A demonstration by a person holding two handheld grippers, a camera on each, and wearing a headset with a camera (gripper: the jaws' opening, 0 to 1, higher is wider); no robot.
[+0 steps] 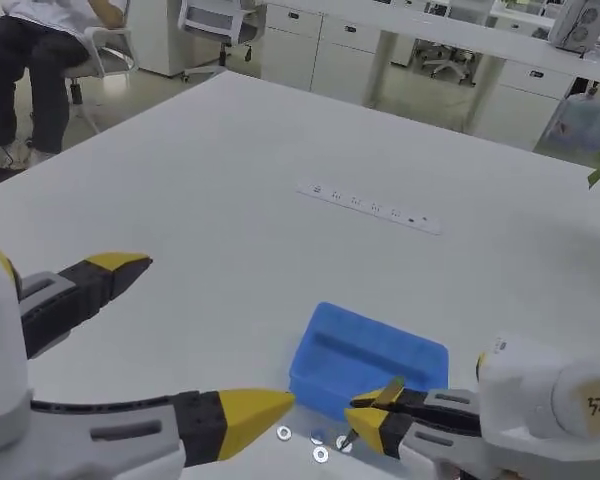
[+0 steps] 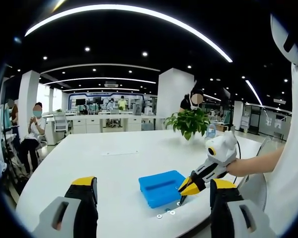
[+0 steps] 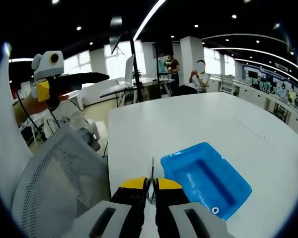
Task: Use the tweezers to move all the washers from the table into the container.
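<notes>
Left claw [image 1: 195, 335] is hanging spread wide, gripping nothing. It's hovering above the table [image 1: 230, 180] at 9 o'clock of the bin [image 1: 380, 352], which in the head view is sitting at 5 o'clock.

Right claw [image 1: 365, 418] is pressed together, pinching the tweezers [image 3: 152, 171]. It's sitting at the bin's 6 o'clock edge, nose pointing toward 9.

The tweezers' tip is angling down into the washers [image 1: 321, 455]. Can't tell whether it's touching one.

I'm counting four washers in the head view. They're lying loose on the table in a tight cluster, just beside the bin at its 7 o'clock.

In the right gripper view a small ring [image 3: 215, 210] is lying inside the bin at its 5 o'clock corner, looking like a washer.

A power strip [image 1: 370, 205] is lying at 12 o'clock of the bin, well apart.

In the left gripper view a plant [image 2: 188, 121] is standing past the bin at 1 o'clock.

A person [image 1: 40, 40] is sitting beyond the table's far edge at 11 o'clock.
</notes>
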